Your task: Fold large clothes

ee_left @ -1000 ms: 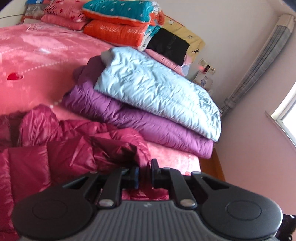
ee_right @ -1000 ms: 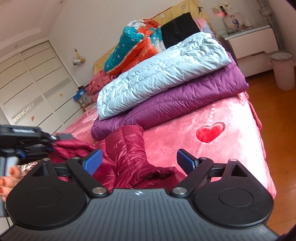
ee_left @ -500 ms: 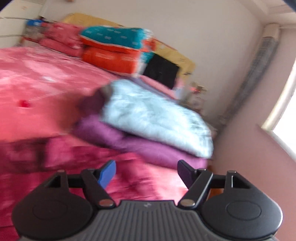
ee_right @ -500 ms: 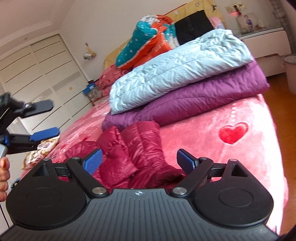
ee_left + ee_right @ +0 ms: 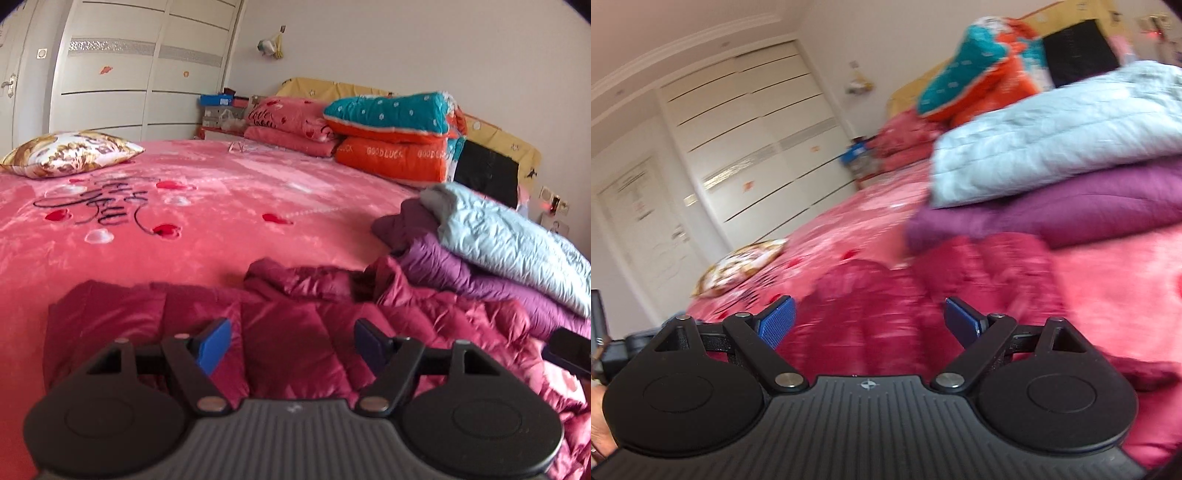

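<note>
A dark red puffer jacket [image 5: 295, 332] lies rumpled on the pink bedspread [image 5: 207, 221] near the bed's front edge. It also shows, blurred, in the right wrist view [image 5: 886, 317]. My left gripper [image 5: 291, 347] is open and empty just above the jacket's flat panel. My right gripper [image 5: 868, 325] is open and empty over the jacket. Part of the right gripper [image 5: 569, 350] shows at the right edge of the left wrist view.
A folded light blue jacket [image 5: 509, 243] lies on a folded purple jacket [image 5: 480, 284] to the right, both also in the right wrist view [image 5: 1052, 136]. Stacked quilts [image 5: 391, 133] and a patterned cushion [image 5: 70, 151] are farther back. White wardrobe doors [image 5: 122, 70] stand behind.
My left gripper let go of the red jacket, opened and swung left to face the bed and wardrobe. My right gripper stayed open and moved left over the jacket.
</note>
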